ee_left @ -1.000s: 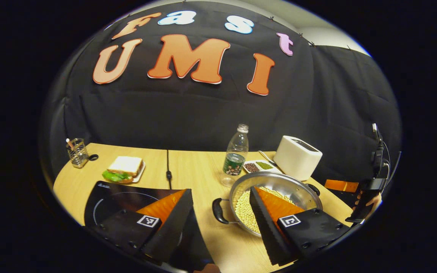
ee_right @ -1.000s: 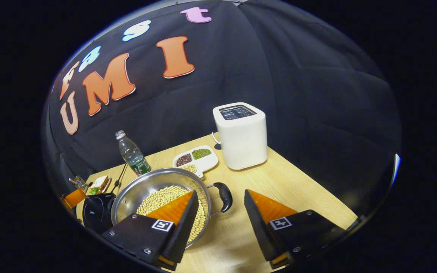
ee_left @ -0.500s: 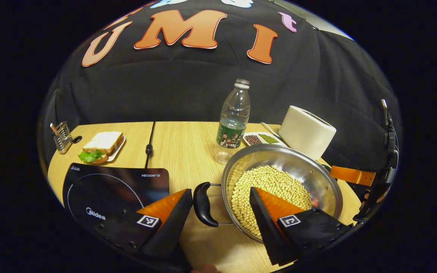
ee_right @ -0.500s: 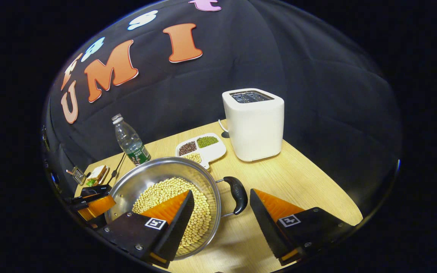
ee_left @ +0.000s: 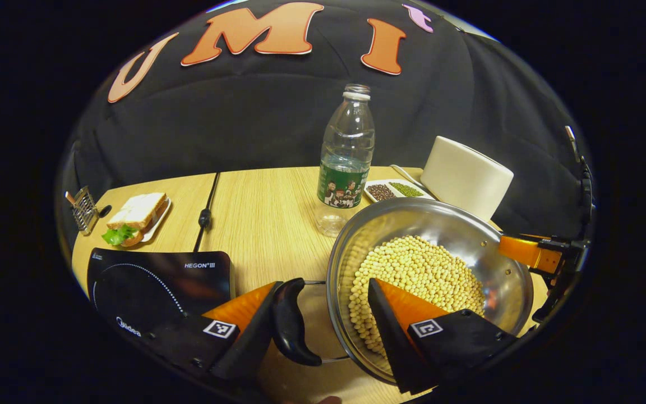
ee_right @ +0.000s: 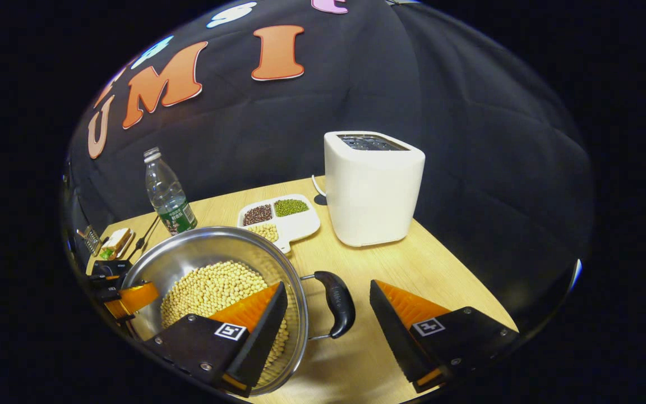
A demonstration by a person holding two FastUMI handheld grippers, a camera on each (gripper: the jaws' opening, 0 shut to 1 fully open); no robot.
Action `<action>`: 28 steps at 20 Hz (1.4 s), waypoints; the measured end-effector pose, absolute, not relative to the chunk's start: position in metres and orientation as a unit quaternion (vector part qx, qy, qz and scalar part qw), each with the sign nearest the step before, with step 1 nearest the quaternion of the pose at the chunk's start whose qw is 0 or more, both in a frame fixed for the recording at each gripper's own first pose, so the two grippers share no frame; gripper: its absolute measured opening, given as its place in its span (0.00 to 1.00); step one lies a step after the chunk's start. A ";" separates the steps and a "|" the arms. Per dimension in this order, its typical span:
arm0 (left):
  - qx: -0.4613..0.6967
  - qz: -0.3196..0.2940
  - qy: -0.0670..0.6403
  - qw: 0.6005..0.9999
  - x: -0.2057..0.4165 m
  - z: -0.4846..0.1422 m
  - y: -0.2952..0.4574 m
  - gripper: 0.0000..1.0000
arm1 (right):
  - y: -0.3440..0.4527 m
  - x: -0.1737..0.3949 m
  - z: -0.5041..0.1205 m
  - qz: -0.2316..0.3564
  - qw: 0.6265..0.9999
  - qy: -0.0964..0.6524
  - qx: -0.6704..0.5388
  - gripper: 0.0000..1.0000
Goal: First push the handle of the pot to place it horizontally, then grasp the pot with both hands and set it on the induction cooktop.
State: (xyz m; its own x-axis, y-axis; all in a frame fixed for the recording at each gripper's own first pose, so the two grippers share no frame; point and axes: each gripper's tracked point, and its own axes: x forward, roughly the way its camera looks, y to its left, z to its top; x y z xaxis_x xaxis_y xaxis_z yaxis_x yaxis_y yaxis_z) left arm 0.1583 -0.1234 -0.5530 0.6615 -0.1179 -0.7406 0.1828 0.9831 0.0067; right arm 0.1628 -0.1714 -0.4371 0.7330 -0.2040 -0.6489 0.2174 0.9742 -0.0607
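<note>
A steel pot holding soybeans sits on the wooden table, to the right of the black induction cooktop. In the left gripper view my left gripper is open around the pot's black left handle, which sits against the left finger. The other finger hangs over the beans. In the right gripper view my right gripper is open around the pot's right handle. Its left finger is above the beans, and the left gripper shows past the pot's far rim.
Behind the pot stand a water bottle, a white toaster and a divided dish of beans. A sandwich on a plate, a wire holder and a black cable lie at the far left.
Both grippers have come lower and closer to the pot. Each black handle now lies between a pair of open fingers. The pot has stayed beside the cooktop.
</note>
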 end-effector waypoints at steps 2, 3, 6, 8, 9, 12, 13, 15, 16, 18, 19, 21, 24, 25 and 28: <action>0.035 -0.070 0.407 0.910 0.163 -0.557 -0.118 0.94 | -0.166 0.164 -0.450 -0.103 0.924 0.368 0.015 0.87; 0.034 -0.062 0.407 0.911 0.167 -0.560 -0.113 0.89 | -0.170 0.164 -0.455 -0.108 0.921 0.373 0.002 0.84; 0.020 -0.058 0.414 0.908 0.166 -0.563 -0.114 0.79 | -0.174 0.164 -0.457 -0.114 0.918 0.381 -0.004 0.67; 0.024 -0.053 0.420 0.905 0.167 -0.564 -0.113 0.73 | -0.172 0.163 -0.459 -0.112 0.914 0.389 -0.001 0.69; 0.024 -0.048 0.425 0.903 0.166 -0.564 -0.113 0.67 | -0.173 0.163 -0.460 -0.112 0.914 0.391 -0.002 0.67; 0.026 -0.033 0.444 0.895 0.152 -0.561 -0.112 0.68 | -0.170 0.156 -0.458 -0.112 0.908 0.403 0.021 0.55; 0.017 -0.029 0.448 0.893 0.147 -0.559 -0.113 0.68 | -0.168 0.150 -0.458 -0.112 0.905 0.410 0.027 0.53; 0.008 -0.025 0.453 0.891 0.138 -0.549 -0.113 0.65 | -0.163 0.141 -0.449 -0.112 0.907 0.405 0.022 0.47; 0.005 -0.025 0.448 0.893 0.137 -0.546 -0.111 0.66 | -0.162 0.138 -0.441 -0.113 0.910 0.399 0.021 0.51; 0.003 -0.027 0.432 0.901 0.132 -0.523 -0.109 0.65 | -0.154 0.135 -0.420 -0.112 0.917 0.383 0.029 0.51; 0.008 -0.028 0.420 0.907 0.131 -0.509 -0.107 0.65 | -0.150 0.133 -0.411 -0.109 0.919 0.378 0.028 0.51; 0.009 -0.026 0.406 0.913 0.127 -0.487 -0.100 0.65 | -0.137 0.129 -0.393 -0.103 0.924 0.367 0.029 0.51; 0.004 -0.021 0.394 0.919 0.117 -0.461 -0.086 0.66 | -0.118 0.119 -0.371 -0.093 0.930 0.355 0.024 0.51; 0.000 -0.017 0.390 0.921 0.113 -0.453 -0.080 0.63 | -0.111 0.115 -0.363 -0.089 0.932 0.352 0.021 0.46; -0.007 -0.005 0.382 0.924 0.099 -0.434 -0.058 0.66 | -0.082 0.115 -0.350 -0.076 0.936 0.344 0.014 0.51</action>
